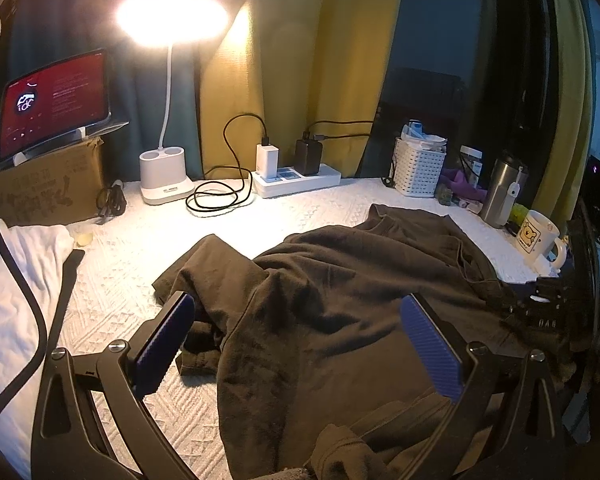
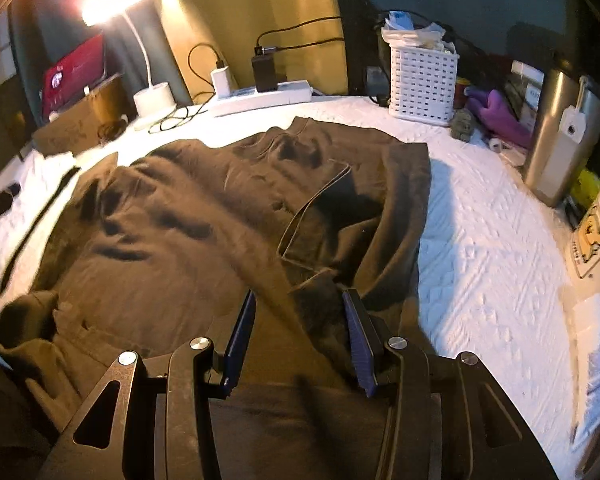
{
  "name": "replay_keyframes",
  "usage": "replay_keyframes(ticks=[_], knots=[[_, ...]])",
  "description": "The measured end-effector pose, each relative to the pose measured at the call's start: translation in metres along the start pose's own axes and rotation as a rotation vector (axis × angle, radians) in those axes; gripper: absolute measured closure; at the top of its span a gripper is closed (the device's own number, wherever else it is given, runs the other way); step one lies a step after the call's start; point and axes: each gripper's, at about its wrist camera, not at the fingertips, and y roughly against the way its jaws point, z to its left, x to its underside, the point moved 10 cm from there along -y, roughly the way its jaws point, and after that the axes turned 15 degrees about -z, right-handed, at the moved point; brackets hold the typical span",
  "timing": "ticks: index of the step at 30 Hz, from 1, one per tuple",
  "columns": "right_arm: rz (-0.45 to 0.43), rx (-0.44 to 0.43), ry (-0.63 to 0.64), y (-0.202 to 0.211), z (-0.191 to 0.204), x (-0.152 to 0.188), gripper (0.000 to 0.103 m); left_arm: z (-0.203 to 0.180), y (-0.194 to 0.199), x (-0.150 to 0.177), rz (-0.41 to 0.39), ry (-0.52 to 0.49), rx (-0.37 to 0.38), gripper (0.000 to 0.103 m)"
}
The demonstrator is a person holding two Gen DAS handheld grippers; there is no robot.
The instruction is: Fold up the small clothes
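Observation:
A dark brown T-shirt (image 1: 340,300) lies crumpled on the white quilted bedcover (image 1: 140,248), its collar at the far end. My left gripper (image 1: 300,312) is open wide above the shirt's left side, its blue pads apart and holding nothing. In the right wrist view the same shirt (image 2: 188,220) spreads across the cover with a sleeve folded inward. My right gripper (image 2: 300,304) is open above the shirt's near hem, a raised fold of cloth between its pads, not pinched.
At the back stand a lit desk lamp (image 1: 166,176), a power strip with chargers (image 1: 296,178), a tablet on a cardboard box (image 1: 52,100), a white basket (image 2: 422,84), a steel flask (image 2: 560,136) and a mug (image 1: 538,236). White cloth (image 1: 12,280) lies left.

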Motion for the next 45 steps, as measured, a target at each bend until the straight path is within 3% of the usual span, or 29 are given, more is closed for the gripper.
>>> replay_keyframes(ticks=[7, 10, 12, 15, 20, 23, 26, 28, 31, 37, 40, 45], knots=[[0.077, -0.09, 0.031, 0.002, 0.039, 0.026, 0.056, 0.002, 0.003, -0.001, -0.004, -0.002, 0.0, 0.001], [0.02, -0.131, 0.035, 0.013, 0.045, 0.003, 0.056, 0.008, 0.005, -0.001, -0.007, 0.0, -0.011, 0.001], [-0.031, -0.097, 0.042, 0.013, 0.035, -0.021, 0.056, 0.014, 0.003, -0.001, -0.007, 0.003, -0.021, 0.001], [-0.048, -0.092, -0.009, -0.012, 0.013, -0.049, 0.056, 0.021, -0.001, 0.001, -0.004, 0.002, -0.034, 0.001], [0.061, -0.022, -0.126, -0.079, -0.023, -0.05, 0.056, 0.049, -0.011, 0.006, 0.025, 0.006, -0.086, 0.001], [0.106, -0.085, -0.136, -0.102, -0.009, -0.045, 0.054, 0.071, -0.021, 0.006, 0.045, -0.006, -0.12, 0.001], [0.096, -0.161, -0.09, -0.106, 0.018, -0.053, 0.054, 0.092, -0.038, 0.002, 0.06, -0.028, -0.129, 0.001], [0.053, -0.168, -0.05, -0.099, 0.029, -0.062, 0.054, 0.104, -0.056, 0.001, 0.087, -0.039, -0.124, 0.001], [-0.01, -0.106, -0.005, -0.085, 0.026, -0.075, 0.054, 0.115, -0.085, 0.003, 0.14, -0.048, -0.092, 0.001], [-0.043, -0.001, -0.028, -0.068, -0.012, -0.083, 0.054, 0.121, -0.146, 0.005, 0.246, -0.012, 0.01, 0.001], [-0.035, -0.014, -0.028, -0.074, -0.012, -0.083, 0.054, 0.12, -0.163, 0.027, 0.347, 0.014, 0.035, 0.003], [-0.018, -0.099, 0.083, -0.1, 0.031, -0.098, 0.054, 0.105, -0.151, 0.045, 0.389, 0.057, 0.108, 0.019]])
